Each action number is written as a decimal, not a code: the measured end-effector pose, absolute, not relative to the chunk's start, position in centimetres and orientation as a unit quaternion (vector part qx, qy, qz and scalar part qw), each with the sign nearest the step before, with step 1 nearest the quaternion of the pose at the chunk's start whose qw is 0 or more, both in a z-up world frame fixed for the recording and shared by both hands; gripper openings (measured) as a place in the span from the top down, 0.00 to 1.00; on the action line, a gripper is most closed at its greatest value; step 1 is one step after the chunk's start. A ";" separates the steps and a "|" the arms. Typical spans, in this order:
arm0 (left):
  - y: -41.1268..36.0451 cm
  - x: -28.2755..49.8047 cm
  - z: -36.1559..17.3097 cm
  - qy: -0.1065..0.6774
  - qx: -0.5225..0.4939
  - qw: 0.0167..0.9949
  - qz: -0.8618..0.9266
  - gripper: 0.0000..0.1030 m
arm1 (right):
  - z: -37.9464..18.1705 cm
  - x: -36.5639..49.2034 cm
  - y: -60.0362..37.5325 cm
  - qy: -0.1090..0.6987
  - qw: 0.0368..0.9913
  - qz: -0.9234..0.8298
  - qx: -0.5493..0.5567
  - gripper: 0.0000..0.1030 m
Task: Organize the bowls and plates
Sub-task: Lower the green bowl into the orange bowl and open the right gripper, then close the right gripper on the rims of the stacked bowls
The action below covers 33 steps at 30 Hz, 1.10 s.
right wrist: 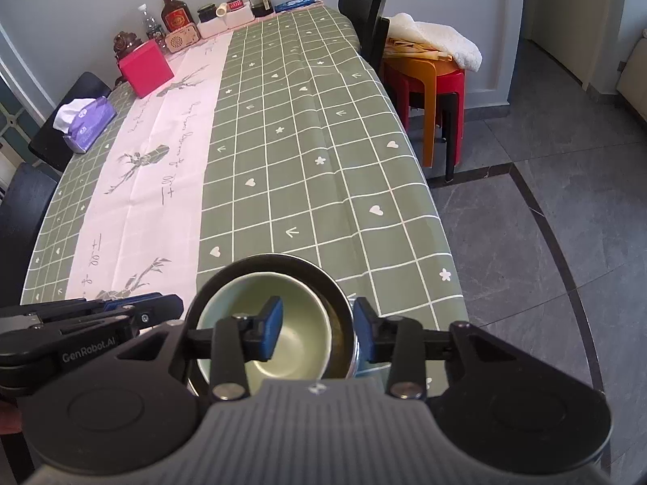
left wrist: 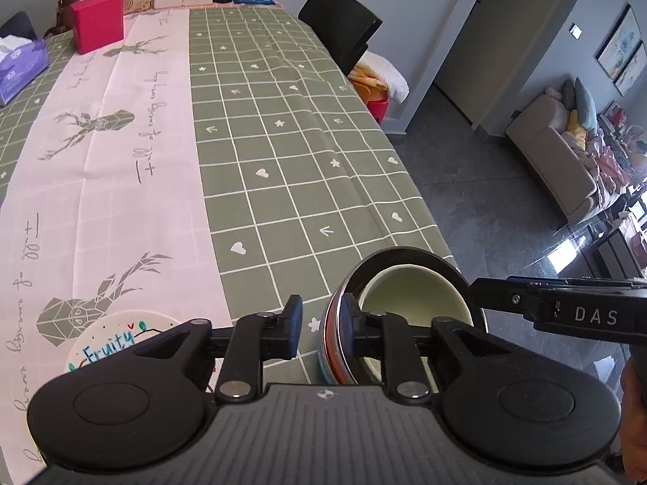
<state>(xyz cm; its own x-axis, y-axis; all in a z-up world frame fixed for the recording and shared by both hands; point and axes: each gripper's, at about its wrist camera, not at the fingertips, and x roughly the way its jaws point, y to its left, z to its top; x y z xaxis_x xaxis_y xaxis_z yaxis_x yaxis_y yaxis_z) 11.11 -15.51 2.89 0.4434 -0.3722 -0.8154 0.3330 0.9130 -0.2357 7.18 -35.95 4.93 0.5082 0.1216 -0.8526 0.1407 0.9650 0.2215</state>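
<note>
Green checked surface (right wrist: 323,141), stacked bowls (right wrist: 275,323) at 6 o'clock edge. Left hand-held gripper (left wrist: 321,323) and right hand-held gripper (right wrist: 319,329) both spread, straddling opposite rims. You close evenly, lift level; stack sits near drop-off.

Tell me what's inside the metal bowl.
A pale green bowl sits nested in the metal bowl. The right gripper's fingers cover part of it; anything underneath is hidden.

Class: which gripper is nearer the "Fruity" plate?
Left. The left gripper sits just right of the Fruity plate; the right gripper straddles the bowl stack farther right.
</note>
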 end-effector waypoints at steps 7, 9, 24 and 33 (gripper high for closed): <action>-15.8 9.5 3.4 0.459 0.001 0.860 -0.224 0.47 | 4.0 6.5 -37.2 0.502 0.847 -0.010 0.176 0.46; -16.0 9.0 3.4 0.455 0.009 0.862 -0.226 0.43 | 3.6 6.2 -37.4 0.504 0.844 -0.011 0.185 0.44; -13.9 9.7 -0.3 0.484 -0.109 0.842 -0.212 0.19 | -1.0 5.1 -38.7 0.523 0.808 -0.015 0.273 0.29; -13.3 10.9 -4.1 0.512 -0.207 0.812 -0.187 0.19 | -3.8 6.1 -38.9 0.544 0.785 -0.019 0.295 0.29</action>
<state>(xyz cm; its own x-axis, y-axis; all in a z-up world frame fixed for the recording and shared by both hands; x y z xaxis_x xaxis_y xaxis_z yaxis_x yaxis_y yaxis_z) 10.86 -13.25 -4.14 0.4055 -0.5153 -0.7550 0.0907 0.8446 -0.5277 6.11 -38.89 -3.84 0.4069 0.2908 -0.8660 0.3514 0.8252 0.4422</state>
